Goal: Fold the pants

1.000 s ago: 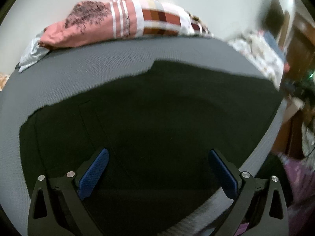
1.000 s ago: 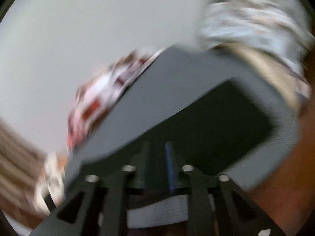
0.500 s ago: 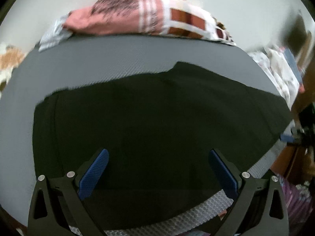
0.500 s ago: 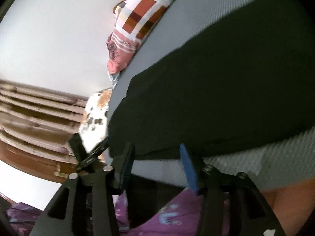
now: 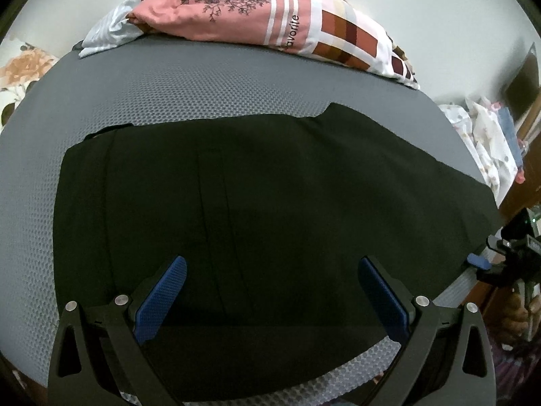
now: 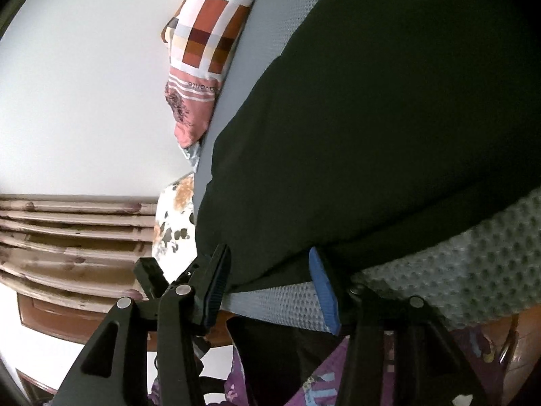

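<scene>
My right gripper (image 6: 270, 270) sits at the near lip of the mattress (image 6: 277, 301), jaws parted about halfway, with the hanging corner of the black pants (image 6: 372, 135) in the gap between them. The pads are not pressing the cloth as far as I can see; it is straddled, not pinched. That is the relation I judge the next move turns on: the hem lies straight ahead of this claw, at the mattress edge, so a short push in and a squeeze should take it.

My left gripper (image 5: 270, 291) hangs over the pants nearer their waist end, jaws wide apart and empty, blue pads above the dark cloth and clear of it.

The pants lie flat across the mattress, long axis running along its near edge from one claw to the other. In the left wrist view the right gripper (image 5: 500, 264) shows small at the far right end of the pants, by the mattress corner.

Beyond the pants there is a bare grey strip of mattress, room enough, I judge, to carry an end over. Past that strip a patterned pillow (image 5: 270, 23) lies against the wall, well apart from the pants.
</scene>
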Tool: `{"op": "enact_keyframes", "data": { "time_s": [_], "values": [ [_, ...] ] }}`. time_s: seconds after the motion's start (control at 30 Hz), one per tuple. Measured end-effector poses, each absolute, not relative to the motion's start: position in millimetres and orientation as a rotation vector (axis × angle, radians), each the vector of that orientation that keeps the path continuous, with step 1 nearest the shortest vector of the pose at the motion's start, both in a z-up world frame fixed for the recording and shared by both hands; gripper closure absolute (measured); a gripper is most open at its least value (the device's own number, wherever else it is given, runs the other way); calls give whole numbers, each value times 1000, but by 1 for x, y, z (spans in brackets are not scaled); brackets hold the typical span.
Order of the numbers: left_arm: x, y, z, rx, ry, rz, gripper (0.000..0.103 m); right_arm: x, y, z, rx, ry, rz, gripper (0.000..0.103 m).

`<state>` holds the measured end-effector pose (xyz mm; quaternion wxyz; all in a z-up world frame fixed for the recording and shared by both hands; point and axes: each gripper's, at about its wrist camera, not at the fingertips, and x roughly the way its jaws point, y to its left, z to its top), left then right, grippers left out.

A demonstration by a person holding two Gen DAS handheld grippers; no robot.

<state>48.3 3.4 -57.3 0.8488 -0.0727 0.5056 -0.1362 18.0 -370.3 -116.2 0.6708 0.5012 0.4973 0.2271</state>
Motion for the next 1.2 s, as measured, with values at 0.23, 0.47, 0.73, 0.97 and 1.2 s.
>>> {"op": "enact_keyframes", "data": {
  "time_s": [0.23, 0.47, 0.73, 0.97, 1.2],
  "values": [
    [48, 4, -59, -148, 1066, -285, 2, 35, -349, -116, 1116, 1115, 466, 60],
    [47, 1, -61, -103, 1066, -281, 2, 32, -343, -122, 1087, 1195, 435, 98],
    [49, 5, -62, -106, 1069, -269, 2, 25, -348, -149, 1235, 1263, 455, 100],
    [47, 0, -65, -43, 1067, -261, 2, 28, -353, -146, 1254, 1232, 491, 87],
    [44, -2, -68, 8, 1073, -256, 2, 24, -395, -137, 1264, 1199, 425, 74]
  ]
}}
